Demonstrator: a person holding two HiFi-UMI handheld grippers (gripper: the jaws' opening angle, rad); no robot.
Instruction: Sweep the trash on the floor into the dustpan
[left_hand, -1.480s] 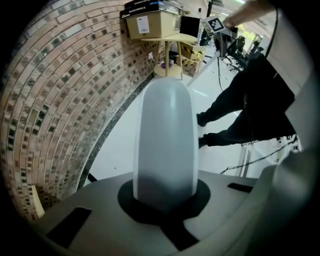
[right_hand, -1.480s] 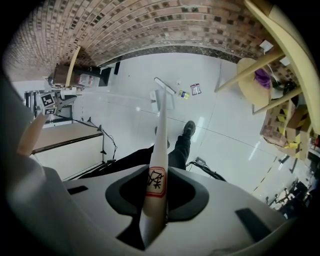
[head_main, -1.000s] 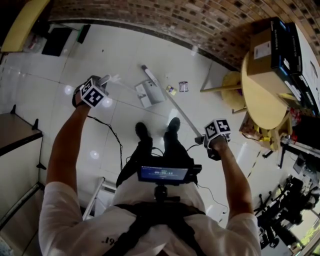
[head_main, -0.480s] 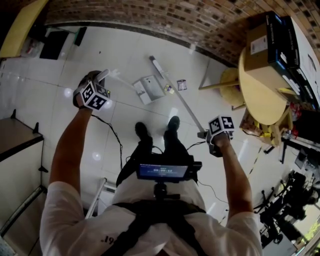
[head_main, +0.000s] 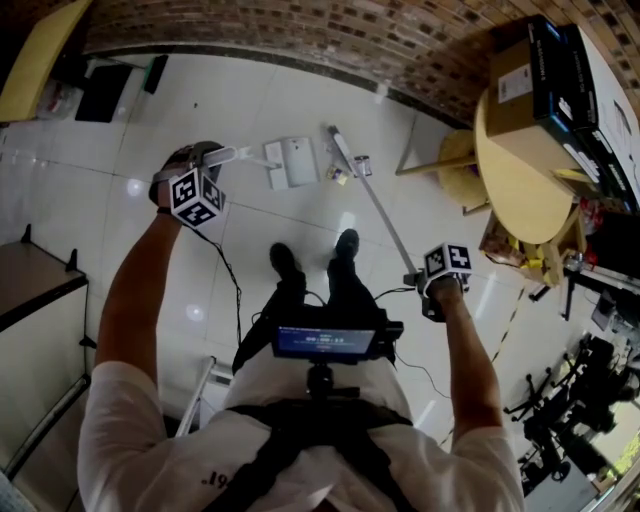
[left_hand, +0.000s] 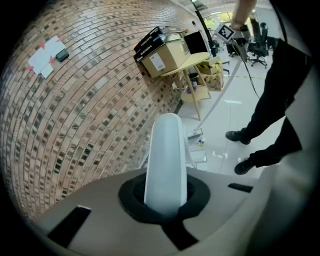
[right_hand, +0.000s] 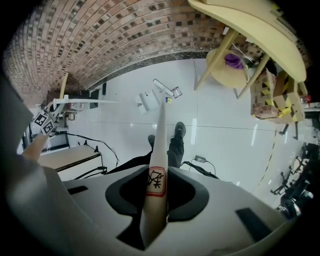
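Note:
My left gripper (head_main: 214, 157) is shut on the long white handle (left_hand: 167, 150) of the dustpan (head_main: 291, 162), whose pan rests on the white floor ahead of the person's shoes. In my right gripper (head_main: 417, 277), shut, is the white broom handle (right_hand: 159, 145). That handle slants away to the broom head (head_main: 338, 140), just right of the pan. Two small bits of trash (head_main: 362, 166) lie by the broom head, one a yellow scrap (head_main: 340, 178). The right gripper view shows pan (right_hand: 146, 101), broom head (right_hand: 162, 86) and trash (right_hand: 176, 92) close together.
A brick wall (head_main: 330, 40) runs along the far side. A round yellow table (head_main: 520, 170) with cardboard boxes and a yellow stool (head_main: 462, 175) stand at the right. A grey cabinet (head_main: 35, 270) is at the left. Cables (head_main: 232, 280) trail by the person's shoes (head_main: 345, 245).
The broom head has swung right, up to the trash. The dustpan has shifted away from the feet and now lies crosswise. Both hands have moved a little.

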